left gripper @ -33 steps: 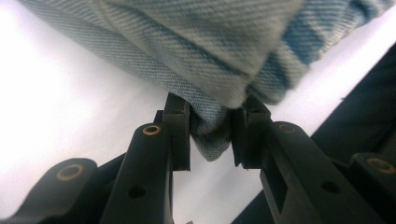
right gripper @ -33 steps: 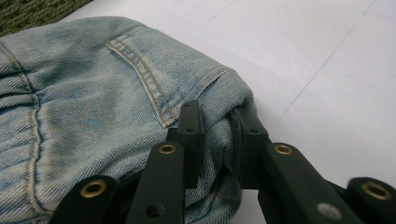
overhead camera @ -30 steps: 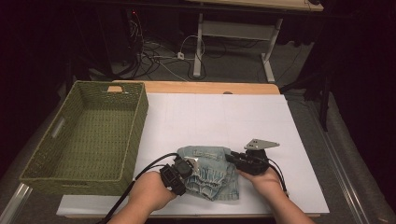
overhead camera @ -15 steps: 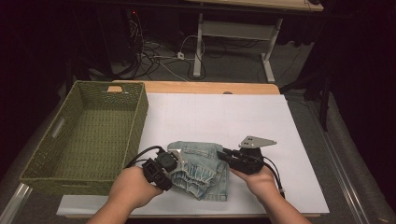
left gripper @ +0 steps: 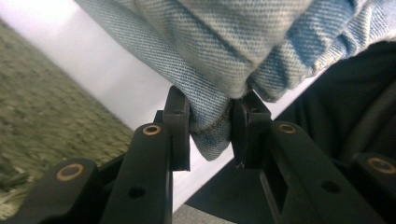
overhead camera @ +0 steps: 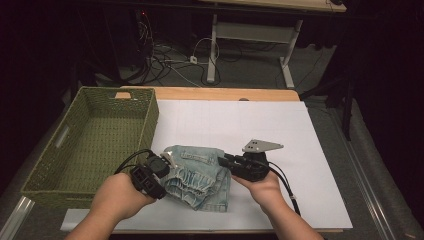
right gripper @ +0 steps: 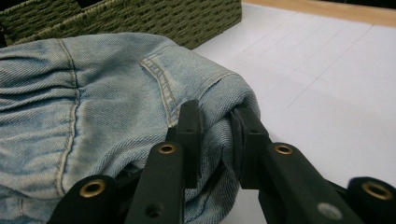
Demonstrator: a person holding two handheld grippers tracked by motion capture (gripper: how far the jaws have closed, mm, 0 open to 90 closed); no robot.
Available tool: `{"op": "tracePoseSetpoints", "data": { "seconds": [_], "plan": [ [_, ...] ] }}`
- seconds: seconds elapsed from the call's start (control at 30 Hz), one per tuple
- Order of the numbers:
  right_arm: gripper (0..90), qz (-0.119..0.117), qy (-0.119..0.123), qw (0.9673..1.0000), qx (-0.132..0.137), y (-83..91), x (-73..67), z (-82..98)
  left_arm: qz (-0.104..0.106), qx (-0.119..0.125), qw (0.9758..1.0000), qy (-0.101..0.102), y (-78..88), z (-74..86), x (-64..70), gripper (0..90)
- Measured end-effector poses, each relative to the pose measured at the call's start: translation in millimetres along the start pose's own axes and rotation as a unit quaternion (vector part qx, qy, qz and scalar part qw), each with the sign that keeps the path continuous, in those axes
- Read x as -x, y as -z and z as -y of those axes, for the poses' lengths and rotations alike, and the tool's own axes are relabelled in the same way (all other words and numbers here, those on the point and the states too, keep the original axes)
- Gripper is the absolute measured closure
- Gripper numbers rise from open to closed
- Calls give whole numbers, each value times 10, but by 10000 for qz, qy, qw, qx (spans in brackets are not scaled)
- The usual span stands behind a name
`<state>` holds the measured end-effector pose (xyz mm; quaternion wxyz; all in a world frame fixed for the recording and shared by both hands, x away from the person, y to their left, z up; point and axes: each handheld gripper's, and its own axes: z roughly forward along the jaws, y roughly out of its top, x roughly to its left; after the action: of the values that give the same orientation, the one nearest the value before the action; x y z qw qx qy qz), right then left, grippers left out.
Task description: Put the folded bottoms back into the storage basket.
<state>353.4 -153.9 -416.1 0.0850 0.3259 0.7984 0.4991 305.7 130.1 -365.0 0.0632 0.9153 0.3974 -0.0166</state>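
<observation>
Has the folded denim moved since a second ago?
Yes. The folded denim, held by the left gripper and right gripper, has shifted left, toward the green basket.

One folded pair of light-blue denim shorts point(overhead camera: 198, 176) lies on a desk point(overhead camera: 280, 125) beside one green woven basket point(overhead camera: 85, 145). Two grippers, the left gripper point(overhead camera: 161, 167) and the right gripper point(overhead camera: 226, 161), are in two hands.

A basket point(overhead camera: 90, 137) stands on the left part of the table point(overhead camera: 210, 93), with a sheet of paper point(overhead camera: 280, 130) just right of it. Folded jeans point(overhead camera: 200, 172) sit over the paper's near part, between the left gripper point(overhead camera: 162, 167) and right gripper point(overhead camera: 227, 161), close to the basket's near corner
</observation>
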Motion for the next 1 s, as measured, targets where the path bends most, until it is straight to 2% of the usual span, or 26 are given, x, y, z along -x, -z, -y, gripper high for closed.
{"op": "tracePoseSetpoints", "data": {
  "seconds": [0.1, 0.37, 0.6, 0.77, 0.87, 1.0],
  "plan": [
    [764, 82, 64, 9999, -24, -87, -11, 72, 18, -88, 10000, 1, -60, -4, -42, 694],
    [764, 216, 362, 9985, -346, -244, -78, 255, -75, -488, 9987, -105, -216, -75, -7, 694],
    [764, 207, 311, 9986, -370, -244, -85, 293, -83, -501, 9986, -154, -227, -74, 13, 694],
    [766, 198, 301, 9988, -338, -228, -117, 283, -82, -606, 9981, -97, -198, -75, 16, 695],
    [767, 110, 239, 9992, -307, -219, -123, 268, -81, -649, 9978, -114, -187, -74, 6, 695],
    [767, 97, 249, 9994, -238, -191, -138, 225, 43, -648, 9979, -27, -158, -75, -15, 695]
  ]
}}
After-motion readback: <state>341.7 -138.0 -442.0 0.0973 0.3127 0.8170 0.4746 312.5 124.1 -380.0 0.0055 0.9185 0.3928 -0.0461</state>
